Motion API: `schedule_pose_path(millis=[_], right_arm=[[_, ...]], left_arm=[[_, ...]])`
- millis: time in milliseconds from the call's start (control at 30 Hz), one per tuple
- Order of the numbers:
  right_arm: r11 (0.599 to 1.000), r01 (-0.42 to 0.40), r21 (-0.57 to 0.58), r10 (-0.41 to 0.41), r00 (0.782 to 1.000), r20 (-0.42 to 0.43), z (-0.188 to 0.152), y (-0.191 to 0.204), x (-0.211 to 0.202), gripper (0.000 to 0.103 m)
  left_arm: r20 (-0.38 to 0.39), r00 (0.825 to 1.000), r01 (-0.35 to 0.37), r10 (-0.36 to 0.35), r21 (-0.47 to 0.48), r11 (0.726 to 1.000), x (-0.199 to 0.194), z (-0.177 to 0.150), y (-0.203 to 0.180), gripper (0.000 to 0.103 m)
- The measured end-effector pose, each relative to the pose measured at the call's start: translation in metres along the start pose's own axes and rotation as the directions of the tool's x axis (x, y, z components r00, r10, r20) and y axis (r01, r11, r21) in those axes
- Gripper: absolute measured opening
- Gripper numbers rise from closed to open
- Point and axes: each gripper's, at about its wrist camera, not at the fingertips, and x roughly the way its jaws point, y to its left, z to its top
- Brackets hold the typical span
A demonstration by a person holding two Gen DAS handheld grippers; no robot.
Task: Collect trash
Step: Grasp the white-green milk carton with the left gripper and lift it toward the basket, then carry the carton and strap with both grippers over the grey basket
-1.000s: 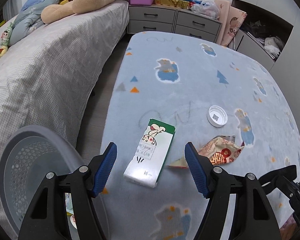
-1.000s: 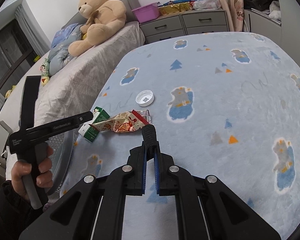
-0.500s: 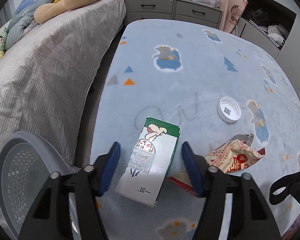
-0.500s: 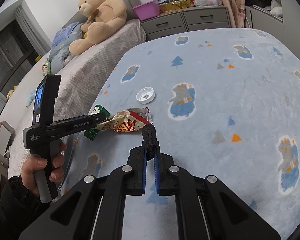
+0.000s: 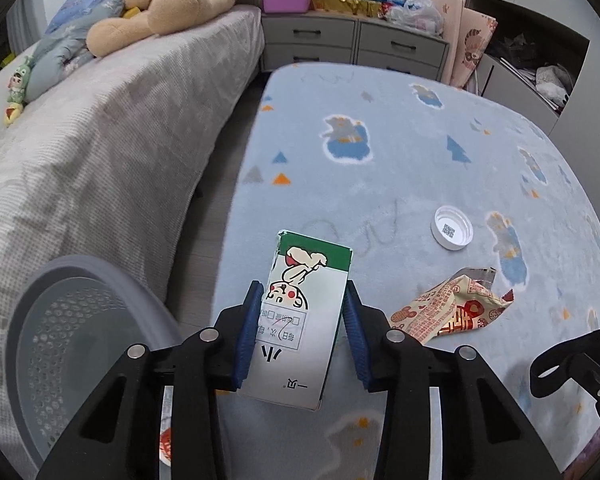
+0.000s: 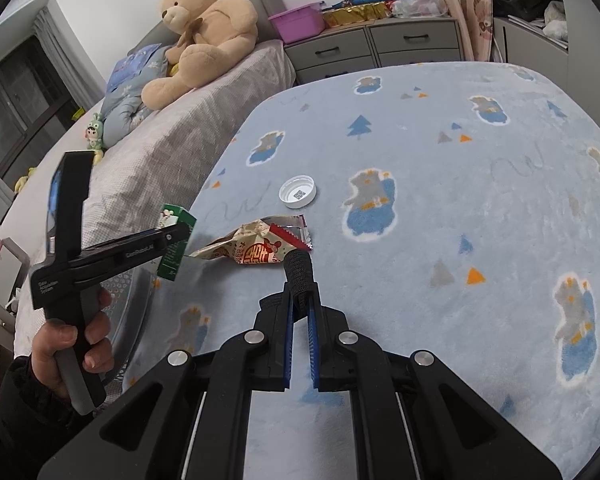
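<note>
Left gripper (image 5: 300,332) clamps the milk carton (image 5: 300,320), lifted clear of the blue rug (image 5: 380,200).

Its blue pads (image 5: 247,336) press both carton sides. Right gripper (image 6: 300,336) is nearly closed on a black fabric strip (image 6: 299,272). Grey mesh bin (image 5: 60,344) sits left; beyond lie the snack wrapper (image 5: 448,312), then the white cap (image 5: 452,227).

Black hand-held gripper (image 5: 302,332) with blue ribbed pads (image 5: 247,332) and silver screws.
</note>
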Motion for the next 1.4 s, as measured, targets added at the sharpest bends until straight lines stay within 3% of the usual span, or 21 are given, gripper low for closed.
schedule_pose_path(millis=[200,567,833,1233,1400], right_arm=[[1.000,0.001,-0.022,-0.001,1.000,0.010,0.000,0.013,-0.004,0.007],[0.996,-0.017,-0.092,0.016,1.000,-0.005,-0.010,0.057,-0.002,0.007],[0.989,-0.064,-0.132,0.061,0.998,-0.030,-0.018,0.101,0.011,0.007],[0.960,-0.149,-0.238,0.137,0.988,-0.066,-0.014,0.185,0.036,0.007],[0.946,-0.164,-0.281,0.148,0.986,-0.077,-0.013,0.213,0.050,0.007]], left_arm=[[0.081,0.996,-0.019,0.021,-0.026,0.999,-0.040,-0.012,0.016,0.039],[0.151,0.987,-0.047,0.061,-0.098,0.994,-0.098,-0.055,0.058,0.039],[0.153,0.982,-0.081,0.106,-0.163,0.983,-0.118,-0.078,0.099,0.039],[0.178,0.963,-0.164,0.204,-0.215,0.963,-0.136,-0.089,0.148,0.039],[0.145,0.969,-0.164,0.200,-0.229,0.960,-0.126,-0.087,0.161,0.039]])
